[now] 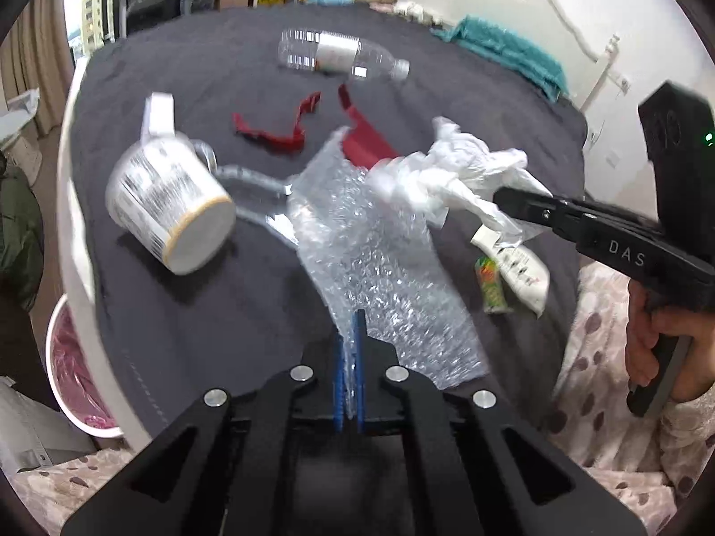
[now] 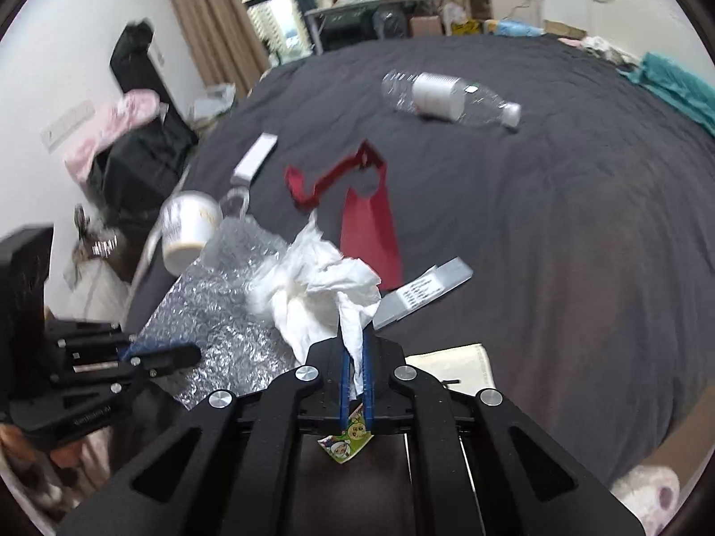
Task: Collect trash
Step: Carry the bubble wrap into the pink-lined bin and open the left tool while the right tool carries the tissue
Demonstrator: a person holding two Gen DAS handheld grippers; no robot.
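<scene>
Trash lies scattered on a dark grey bed (image 1: 201, 312). My left gripper (image 1: 353, 326) is shut on the near edge of a sheet of bubble wrap (image 1: 380, 268), also seen as bubble wrap (image 2: 214, 312) in the right wrist view. My right gripper (image 2: 355, 344) is shut on a crumpled white tissue (image 2: 321, 290); from the left wrist view that right gripper (image 1: 505, 198) pinches the tissue (image 1: 469, 169) from the right. A white paper cup (image 1: 170, 205) lies on its side at left. A clear plastic bottle (image 1: 339, 56) lies farther back, with red paper scraps (image 1: 277, 131) between.
A small white sachet (image 1: 523, 268) and a green wrapper (image 1: 491, 286) lie right of the bubble wrap. A white bin with a pink liner (image 1: 76, 366) stands beside the bed at lower left. A grey label strip (image 2: 424, 295) lies near the tissue. A teal cloth (image 1: 514, 53) sits at the far right.
</scene>
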